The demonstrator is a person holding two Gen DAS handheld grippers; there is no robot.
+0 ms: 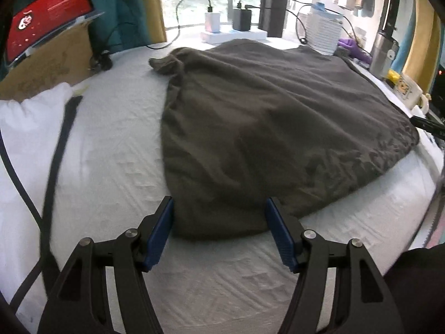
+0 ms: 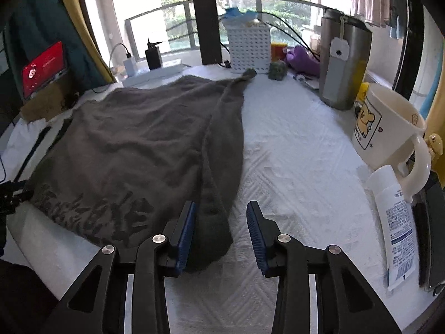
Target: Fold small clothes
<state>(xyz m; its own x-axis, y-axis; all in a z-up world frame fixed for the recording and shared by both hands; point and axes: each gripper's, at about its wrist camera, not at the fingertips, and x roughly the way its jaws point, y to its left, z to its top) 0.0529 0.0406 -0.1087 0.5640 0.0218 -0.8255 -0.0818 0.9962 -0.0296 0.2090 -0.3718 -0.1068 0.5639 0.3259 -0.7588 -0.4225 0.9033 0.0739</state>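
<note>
Gripping near corners pending | grey garment spread on white surface | left gripper and right gripper released, straddling hem | both corners are best pinched evenly before lifting

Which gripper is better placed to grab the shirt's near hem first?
Left, marginally. The left gripper has the grey shirt hem squarely between its open fingers; the right gripper straddles only the hem's corner.
</note>
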